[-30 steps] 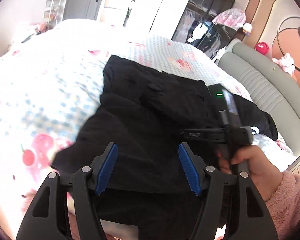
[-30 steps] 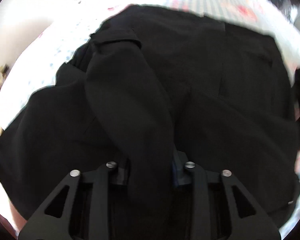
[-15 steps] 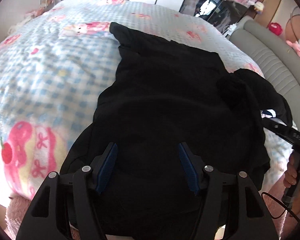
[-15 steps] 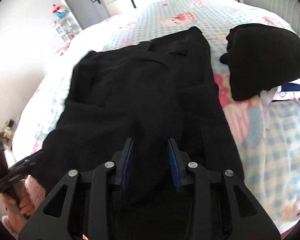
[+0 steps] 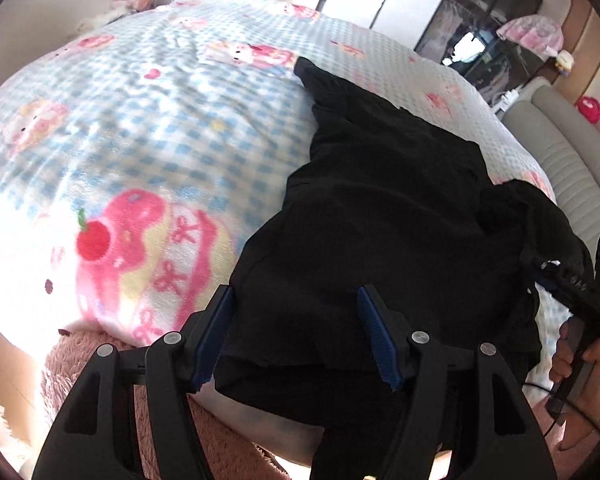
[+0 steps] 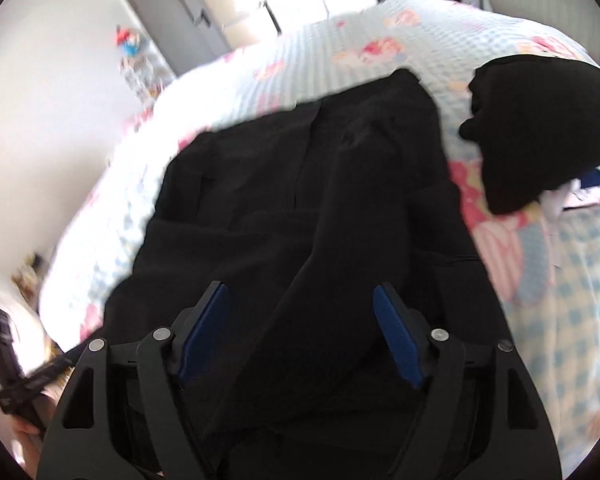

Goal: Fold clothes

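The left tongs (image 5: pixel 296 334) are spread wide and grasp nothing; their blue-padded fingers (image 5: pixel 374 336) hang over the near hem of the black garment (image 5: pixel 384 216), where the cloth droops off the bed's edge. The right tongs (image 6: pixel 300 330) are likewise released, blue pads well apart, poised above a raised lengthwise ridge of the same black garment (image 6: pixel 300 184) with no cloth pinched between them. The garment lies spread along the bed (image 5: pixel 148 128), running from the near edge toward the far side over a blue-and-white checked blanket printed with pink cartoon figures. Just beside it, on its right, sits a second heap of black clothing (image 6: pixel 540 128), lying partly over some white and blue fabric. At the right edge of the left wrist view a hand (image 5: pixel 580 364) grips the handle of the other tool. A grey padded headboard (image 5: pixel 572 160) curves along the far right of the bed.
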The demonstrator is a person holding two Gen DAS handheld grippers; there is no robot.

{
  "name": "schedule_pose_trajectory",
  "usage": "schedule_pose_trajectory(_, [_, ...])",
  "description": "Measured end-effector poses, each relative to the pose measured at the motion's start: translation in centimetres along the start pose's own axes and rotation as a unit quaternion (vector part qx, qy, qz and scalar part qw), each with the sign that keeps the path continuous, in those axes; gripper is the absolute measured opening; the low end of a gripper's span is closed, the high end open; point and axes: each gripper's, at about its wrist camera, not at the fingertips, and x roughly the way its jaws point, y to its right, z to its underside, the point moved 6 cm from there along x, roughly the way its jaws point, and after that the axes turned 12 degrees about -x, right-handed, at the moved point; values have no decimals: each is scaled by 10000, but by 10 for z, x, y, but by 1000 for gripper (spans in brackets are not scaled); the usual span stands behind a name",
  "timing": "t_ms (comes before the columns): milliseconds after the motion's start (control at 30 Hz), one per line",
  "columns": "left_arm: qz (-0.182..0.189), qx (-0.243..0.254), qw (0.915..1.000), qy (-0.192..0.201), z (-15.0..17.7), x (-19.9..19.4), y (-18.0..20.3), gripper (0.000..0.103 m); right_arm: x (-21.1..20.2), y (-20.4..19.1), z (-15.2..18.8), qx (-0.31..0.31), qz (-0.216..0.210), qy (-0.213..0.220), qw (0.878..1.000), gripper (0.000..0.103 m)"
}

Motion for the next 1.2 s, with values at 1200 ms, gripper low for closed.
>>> schedule_pose_trajectory(1200, [725,724,9944,278,1,-34,41,64,-45,37,26,563,562,363,9962,53])
